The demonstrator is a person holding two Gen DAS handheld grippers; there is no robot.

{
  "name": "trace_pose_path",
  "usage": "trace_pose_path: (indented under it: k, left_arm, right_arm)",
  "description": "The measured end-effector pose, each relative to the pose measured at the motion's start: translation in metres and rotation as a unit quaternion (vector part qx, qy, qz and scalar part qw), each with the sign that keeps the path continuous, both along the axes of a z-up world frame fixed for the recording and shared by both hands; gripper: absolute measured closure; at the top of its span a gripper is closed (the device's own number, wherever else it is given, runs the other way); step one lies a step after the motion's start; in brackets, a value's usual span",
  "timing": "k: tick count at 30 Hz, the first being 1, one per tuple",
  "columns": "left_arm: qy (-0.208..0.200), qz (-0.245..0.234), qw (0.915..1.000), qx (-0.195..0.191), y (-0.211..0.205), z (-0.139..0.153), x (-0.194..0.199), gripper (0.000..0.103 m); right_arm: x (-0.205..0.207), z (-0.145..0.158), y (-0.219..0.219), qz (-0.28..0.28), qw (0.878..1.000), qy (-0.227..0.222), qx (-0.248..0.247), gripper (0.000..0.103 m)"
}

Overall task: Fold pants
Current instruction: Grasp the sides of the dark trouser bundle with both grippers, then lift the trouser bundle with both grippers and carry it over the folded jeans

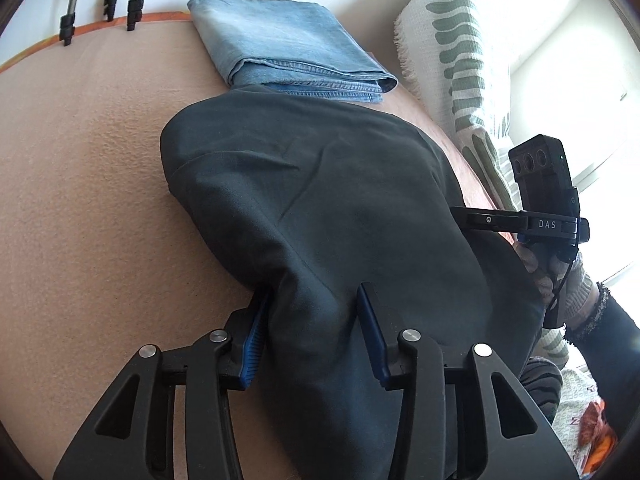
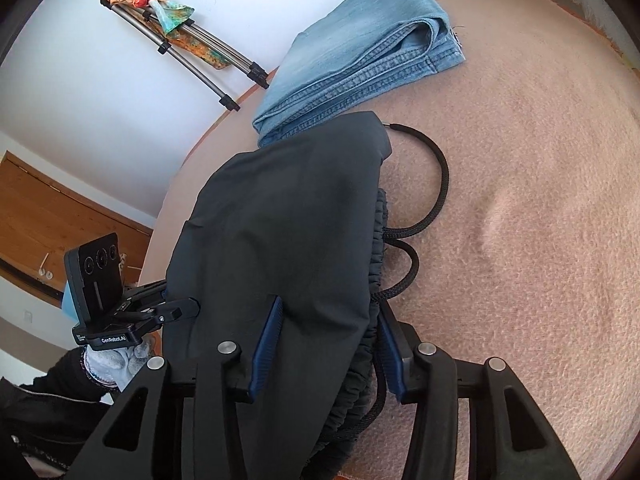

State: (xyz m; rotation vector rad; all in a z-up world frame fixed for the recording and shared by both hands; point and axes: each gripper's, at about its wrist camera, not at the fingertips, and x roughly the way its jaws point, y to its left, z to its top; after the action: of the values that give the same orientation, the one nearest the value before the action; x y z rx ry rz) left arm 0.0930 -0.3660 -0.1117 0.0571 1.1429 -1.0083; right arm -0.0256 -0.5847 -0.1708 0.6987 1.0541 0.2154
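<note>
Soft, limp dark pants (image 1: 320, 200) are clamped at both edges by left gripper (image 1: 312, 336) and right gripper (image 2: 328, 344); hems suit gripping.

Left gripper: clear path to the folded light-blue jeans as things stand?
Probably not right away. The left gripper has the dark grey pants bunched between its blue pads, and that mound lies between it and the folded light-blue jeans, overlapping their near edge. It would need to release and go over.
</note>
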Motion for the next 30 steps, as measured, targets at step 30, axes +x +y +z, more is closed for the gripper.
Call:
trace_pose_path:
  k: [30]
  left_arm:
    - [0.034, 0.034, 0.9971, -0.059, 0.015, 0.007, 0.011, 0.094]
  right_arm:
    - [0.002, 0.018, 0.025, 0.006, 0.999, -0.027, -0.040, 0.082]
